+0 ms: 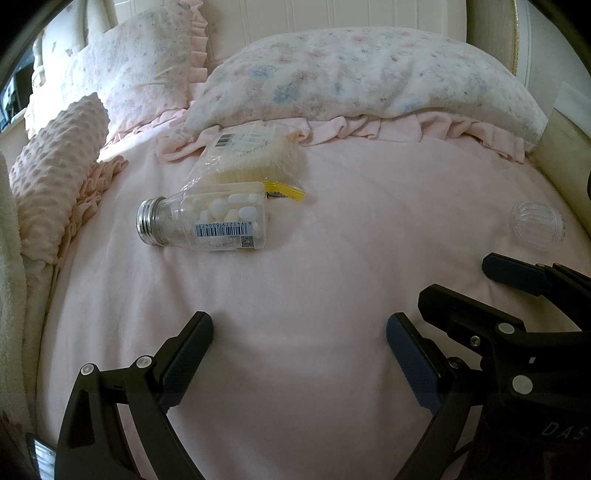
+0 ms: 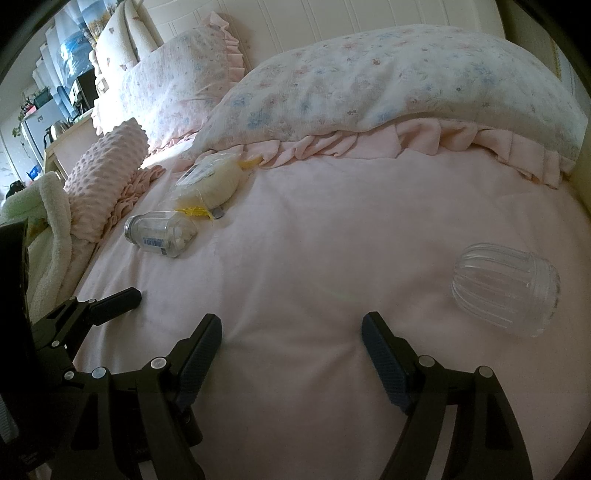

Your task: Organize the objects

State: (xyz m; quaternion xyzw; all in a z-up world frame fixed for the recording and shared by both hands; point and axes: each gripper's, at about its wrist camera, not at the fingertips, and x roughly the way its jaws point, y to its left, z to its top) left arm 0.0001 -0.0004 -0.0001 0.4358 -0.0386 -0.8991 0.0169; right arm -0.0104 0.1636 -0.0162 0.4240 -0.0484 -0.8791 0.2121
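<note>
A clear bottle of white tablets with a silver cap lies on its side on the pink bed sheet; the right wrist view shows the bottle at left. Behind it rests a clear bag of pale yellow contents, the same bag lying near the pillows. An empty ribbed clear jar lies on its side at right, a faint jar in the left view. My left gripper is open above bare sheet. My right gripper is open, nothing between its fingers, the jar off to its right.
Two floral pillows with pink frills lean against the white headboard. A dotted pink cushion and a fluffy blanket lie at the left edge. Beyond the bed at left stand a fridge and a kettle.
</note>
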